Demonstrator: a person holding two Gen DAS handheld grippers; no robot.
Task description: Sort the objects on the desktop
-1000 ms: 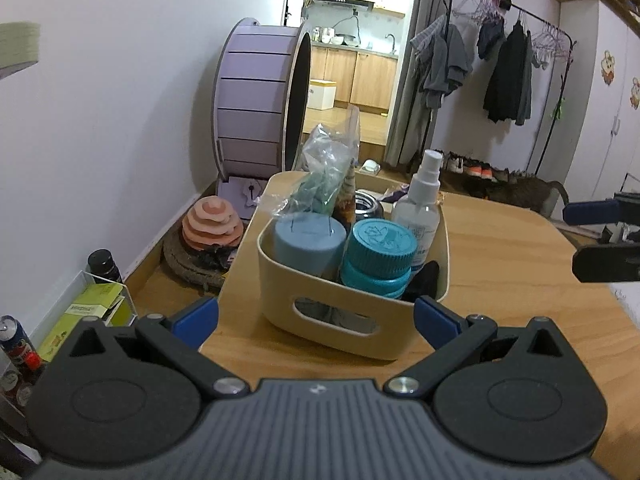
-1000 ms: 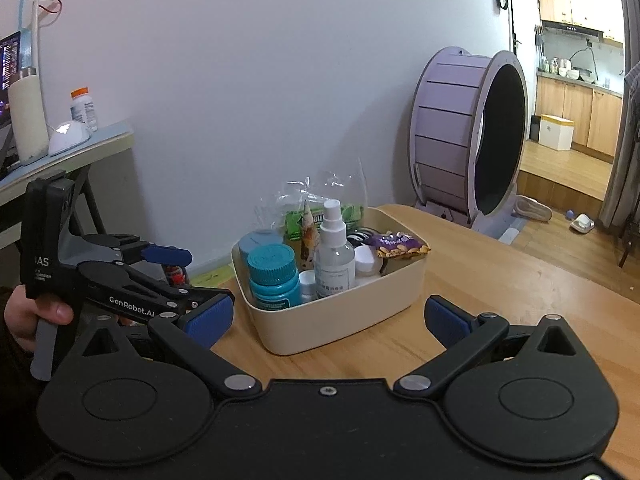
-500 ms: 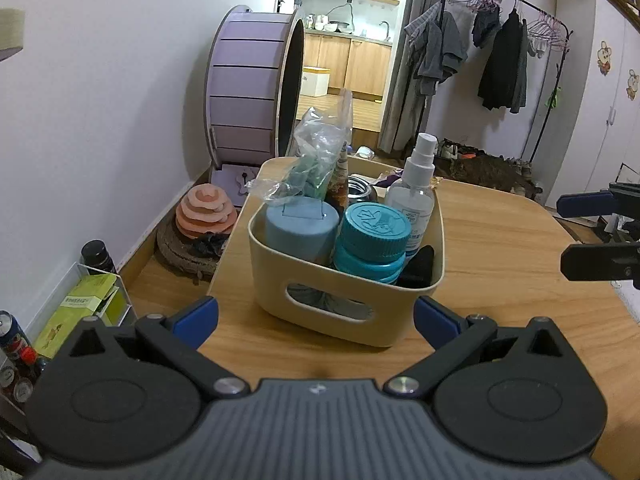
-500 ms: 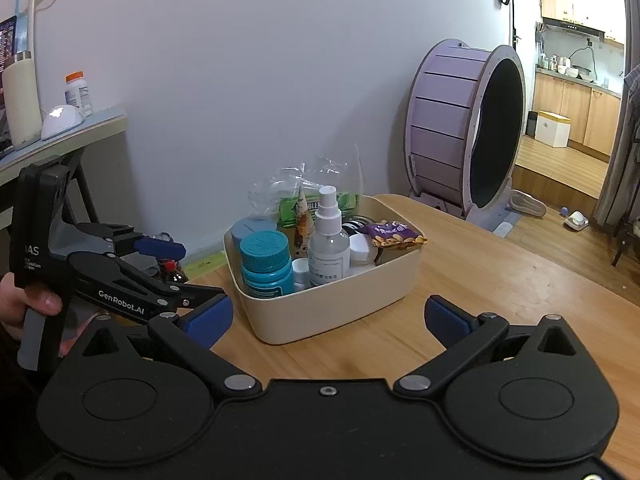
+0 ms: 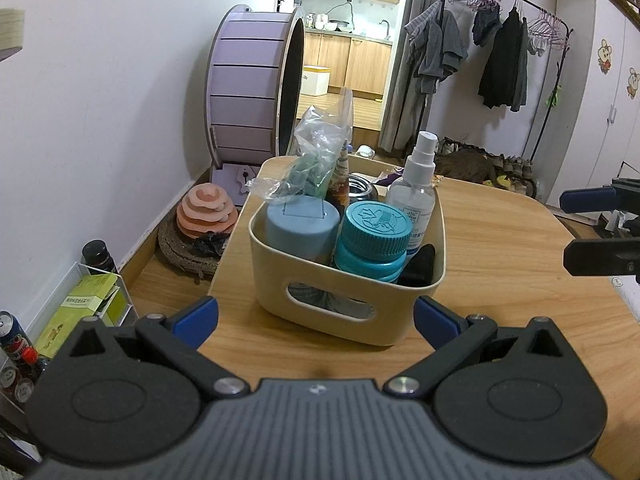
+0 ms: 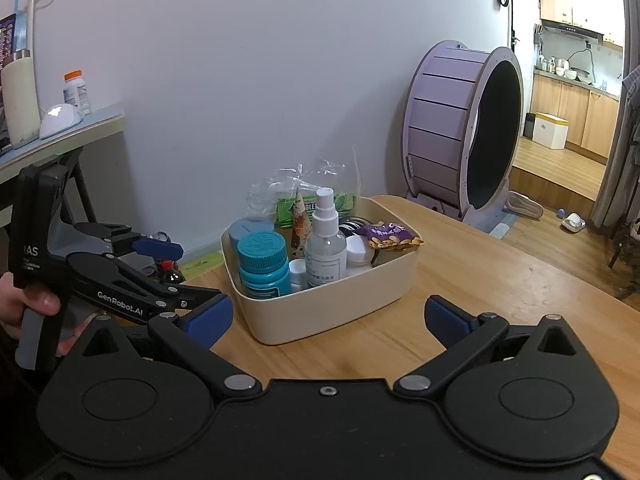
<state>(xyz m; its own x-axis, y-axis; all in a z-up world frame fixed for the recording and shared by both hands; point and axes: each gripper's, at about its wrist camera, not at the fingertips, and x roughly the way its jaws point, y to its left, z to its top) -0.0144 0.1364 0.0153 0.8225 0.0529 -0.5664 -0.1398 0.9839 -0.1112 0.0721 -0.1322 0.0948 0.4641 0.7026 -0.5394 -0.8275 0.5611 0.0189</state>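
A cream basket (image 5: 400, 314) stands on the wooden table (image 5: 500, 280), straight ahead of my left gripper (image 5: 316, 320). That gripper is open and empty, its blue pads just short of the handle wall. The basket holds a teal-capped bottle (image 5: 376, 236), a light blue canister (image 5: 300, 224), a clear spray bottle (image 5: 414, 196) and a crumpled plastic bag (image 5: 316, 160). In the right wrist view the basket (image 6: 360, 300) sits in front of my right gripper (image 6: 326, 316), which is open and empty. A purple snack packet (image 6: 388, 236) lies on top. The left gripper (image 6: 180, 270) hovers left of the basket in a hand (image 6: 24, 308).
A big purple wheel (image 6: 460, 132) stands on the floor beyond the table's far corner. A clothes rack (image 5: 500, 60) is at the back. A side desk (image 6: 60, 132) with bottles stands on the left. A box rack (image 5: 88, 304) and a scratcher toy (image 5: 204, 216) sit below the table's left edge.
Both views have drifted only a little, with the basket sitting slightly farther from the right gripper. Both grippers stay open and the basket has not moved.
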